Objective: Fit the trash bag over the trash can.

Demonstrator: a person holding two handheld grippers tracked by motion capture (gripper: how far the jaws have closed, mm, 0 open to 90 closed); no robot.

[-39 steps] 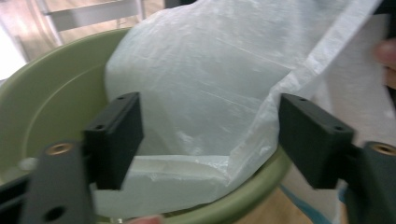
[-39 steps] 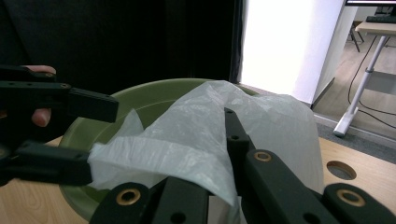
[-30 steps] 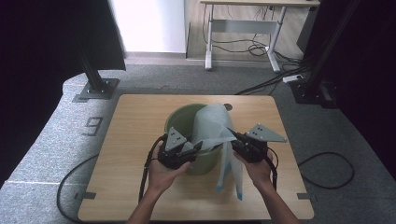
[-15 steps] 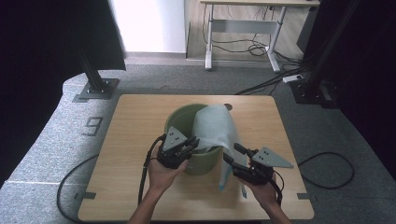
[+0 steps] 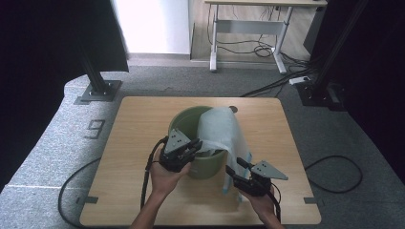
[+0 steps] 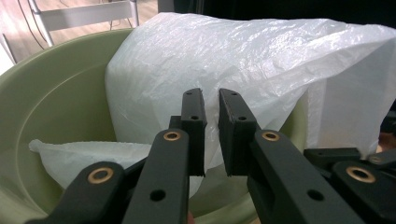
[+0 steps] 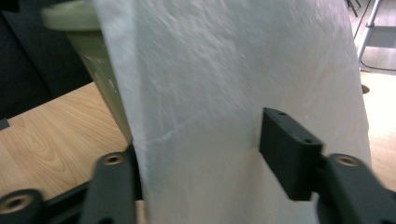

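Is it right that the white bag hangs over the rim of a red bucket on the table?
Not quite: the bucket is green, not red, as the high view shows. The white bag does hang over its rim on the table.

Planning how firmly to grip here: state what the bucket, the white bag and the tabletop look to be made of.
Bucket: probably moulded plastic, pale green with a smooth, matte wall.
White bag: thin plastic film, likely a bin liner; it is translucent, finely crinkled and drapes over the bucket's rim.
Tabletop: wood or wood-look laminate; light grain lines show, but the frames can't settle which.
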